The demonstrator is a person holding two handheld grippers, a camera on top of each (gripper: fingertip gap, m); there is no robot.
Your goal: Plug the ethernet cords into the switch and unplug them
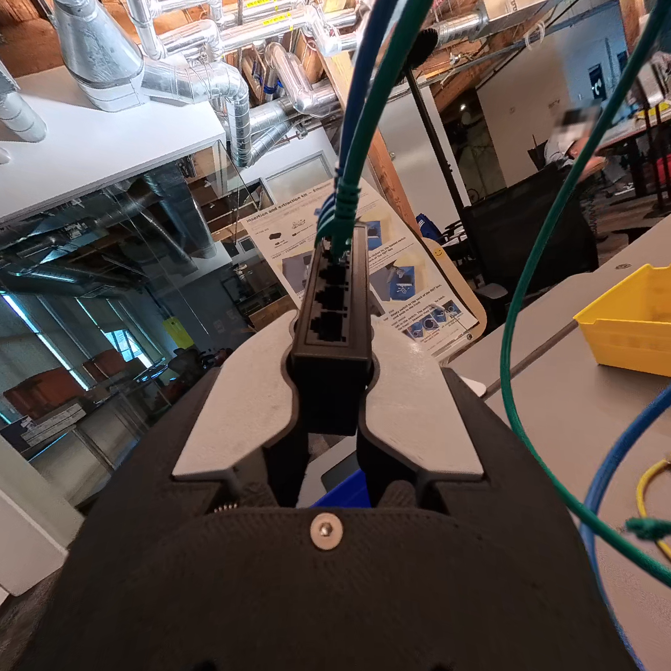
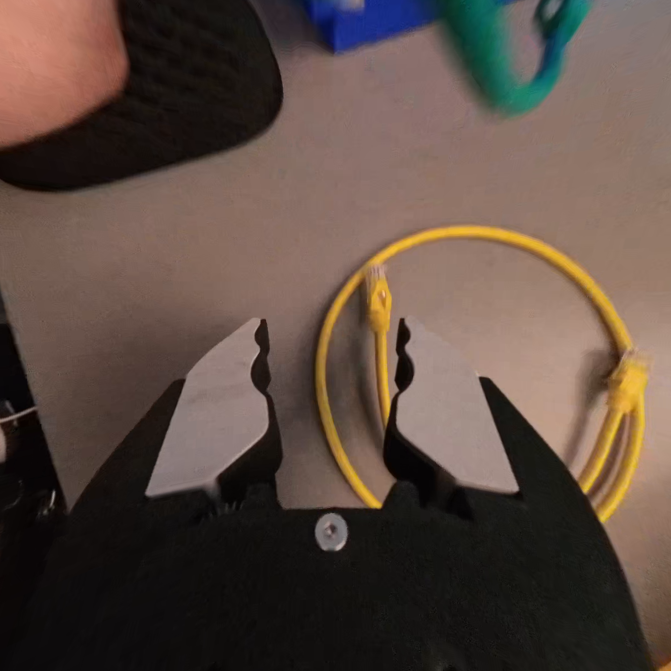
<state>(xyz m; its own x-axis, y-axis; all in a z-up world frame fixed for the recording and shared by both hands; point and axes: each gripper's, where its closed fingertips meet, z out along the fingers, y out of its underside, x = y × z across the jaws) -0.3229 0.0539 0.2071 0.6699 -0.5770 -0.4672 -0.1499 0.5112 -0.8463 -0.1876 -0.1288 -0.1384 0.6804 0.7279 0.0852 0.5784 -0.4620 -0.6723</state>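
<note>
My left gripper [image 1: 331,348] is shut on a black ethernet switch [image 1: 332,319] and holds it raised off the table, ports facing up-left. A green cord [image 1: 363,120] and a blue cord [image 1: 354,90] are plugged into its far ports; three near ports are empty. Both cords loop down to the right onto the table. My right gripper [image 2: 332,326] is open and empty, pointing down just above the table. A coiled yellow cord [image 2: 483,232] lies there, with one plug [image 2: 377,301] just beyond my right fingertip. A blurred green cord loop [image 2: 508,61] hangs at top right.
A yellow bin [image 1: 631,326] stands on the grey table [image 1: 566,399] at right. A blue bin [image 2: 363,25] sits at the far edge in the right wrist view. A hand on the other black gripper's body [image 2: 174,90] fills the upper left. An instruction sheet [image 1: 410,283] stands behind the switch. About 40 cm separates my left fingertips from my right.
</note>
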